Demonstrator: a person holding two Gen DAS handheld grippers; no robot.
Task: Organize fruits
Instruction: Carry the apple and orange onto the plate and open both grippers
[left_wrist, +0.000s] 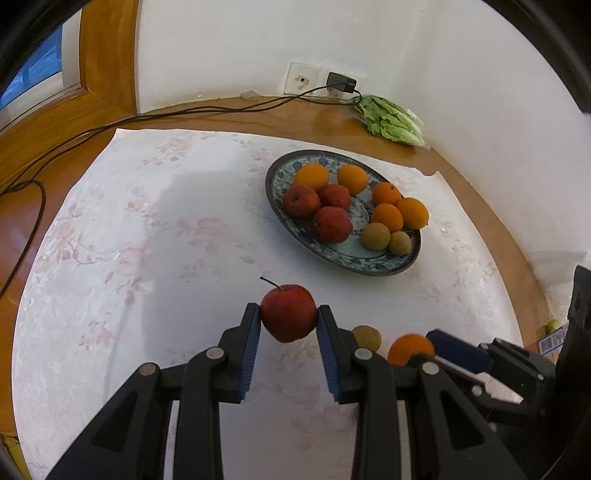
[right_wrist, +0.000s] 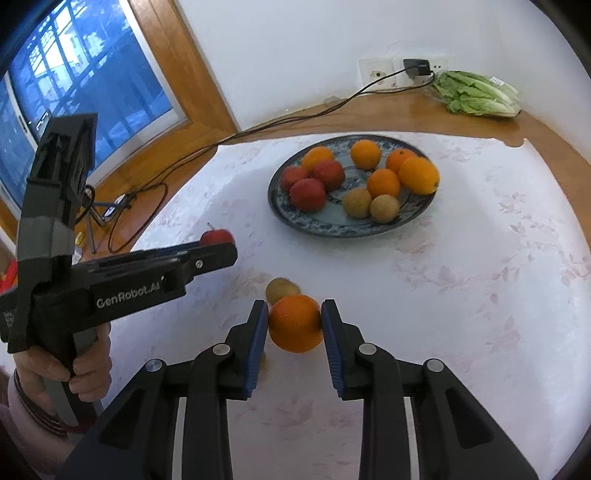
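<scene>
Fruits are split between the two grippers, the cloth and a patterned plate (left_wrist: 291, 236): the left gripper (left_wrist: 288, 318) is clenched on a red apple (left_wrist: 289, 313), its blue pads (left_wrist: 252, 343) pressing the fruit from both sides with the stem pointing up and away, and the right gripper (right_wrist: 294, 321) grasps an orange (right_wrist: 295, 323) between its own blue pads (right_wrist: 257, 345), which touch the peel on each side. Just beyond the right gripper's tips, touching or nearly touching the far side of the held orange, a small brownish-yellow fruit (right_wrist: 279, 290) lies on the white floral cloth (right_wrist: 461, 295) that covers the wooden surface (right_wrist: 388, 122). Farther ahead of both grippers sits the plate, holding three red apples (left_wrist: 318, 210) on its left side, several oranges (left_wrist: 400, 212) toward the back and right, and two small brownish-yellow fruits (left_wrist: 386, 238) at its near edge. From the right wrist view the left gripper shows off to the left, held by a hand (right_wrist: 79, 373) around its handle, with the red apple just visible at its tips. Well beyond the plate, a bagged head of lettuce (right_wrist: 476, 94) lies near the wall, beside a socket with a plugged-in charger (right_wrist: 416, 67) whose cable (right_wrist: 258, 127) trails off to the left
</scene>
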